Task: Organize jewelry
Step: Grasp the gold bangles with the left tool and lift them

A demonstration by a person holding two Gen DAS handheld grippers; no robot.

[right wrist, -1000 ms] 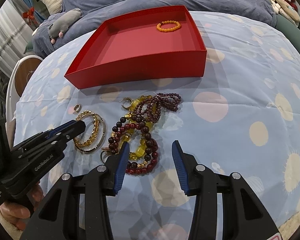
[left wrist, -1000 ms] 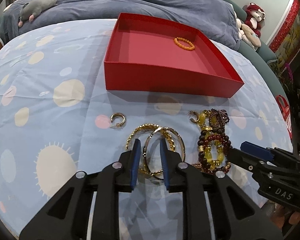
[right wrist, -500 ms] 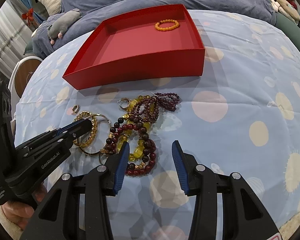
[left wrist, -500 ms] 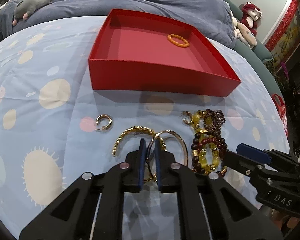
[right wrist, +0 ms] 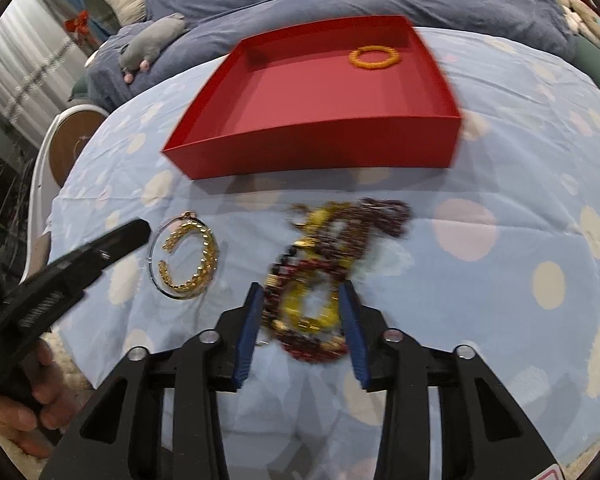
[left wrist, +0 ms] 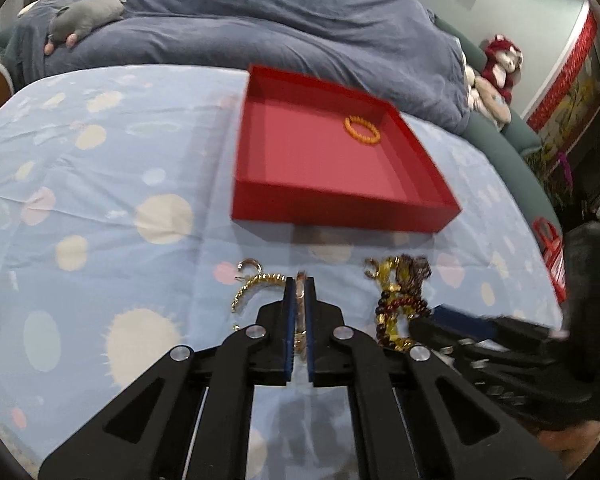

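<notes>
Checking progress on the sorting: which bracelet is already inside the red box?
The small orange beaded bracelet, lying alone in the red box. The gold bangles and the dark-red-and-yellow bead pile lie on the cloth.

One red tray, one orange bead bracelet in it, two gold bangles, one small hoop earring, one tangled bead-bracelet pile, count within unclear

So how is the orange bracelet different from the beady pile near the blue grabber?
The orange bracelet lies inside the red box; the bead pile lies outside it, on the spotted cloth. The orange bracelet is one small single-colour ring; the pile is several tangled strands, dark red and yellow. The right gripper straddles the pile, open; nothing is near the orange bracelet. Both are beaded.
</notes>
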